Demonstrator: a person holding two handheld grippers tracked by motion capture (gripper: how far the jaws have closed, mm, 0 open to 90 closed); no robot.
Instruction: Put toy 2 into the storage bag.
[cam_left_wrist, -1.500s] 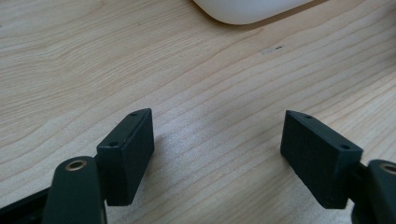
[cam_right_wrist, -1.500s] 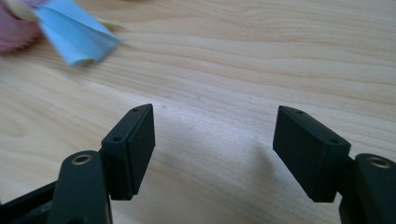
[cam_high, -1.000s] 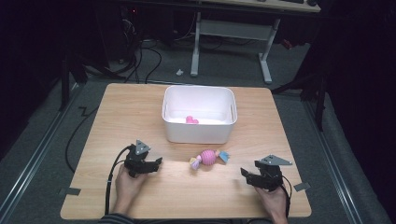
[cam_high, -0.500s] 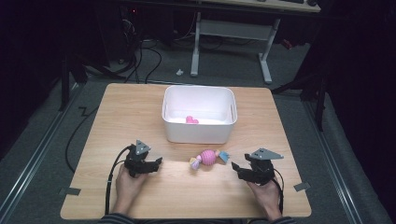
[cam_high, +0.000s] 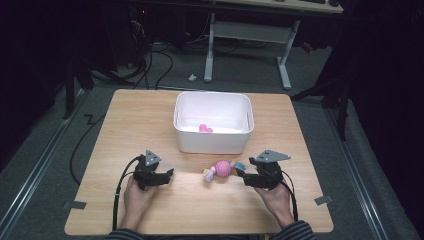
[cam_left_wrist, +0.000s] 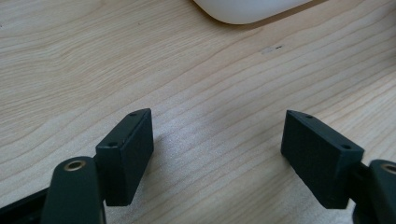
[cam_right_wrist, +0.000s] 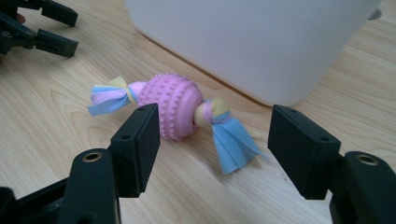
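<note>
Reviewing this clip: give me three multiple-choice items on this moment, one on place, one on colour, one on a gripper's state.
1. Where does the knobbly ball toy lie?
A. inside the bin
B. on the table in front of the white bin
C. on the floor

2. What colour is the toy's ball?
A. pink
B. green
C. black

3. How do the left gripper jaws stand?
A. shut on the toy
B. apart over bare table
C. shut on the bin rim

Answers: B, it rests on wood beside the bin wall; A, the studded ball is pink; B, bare wood shows between them.
</note>
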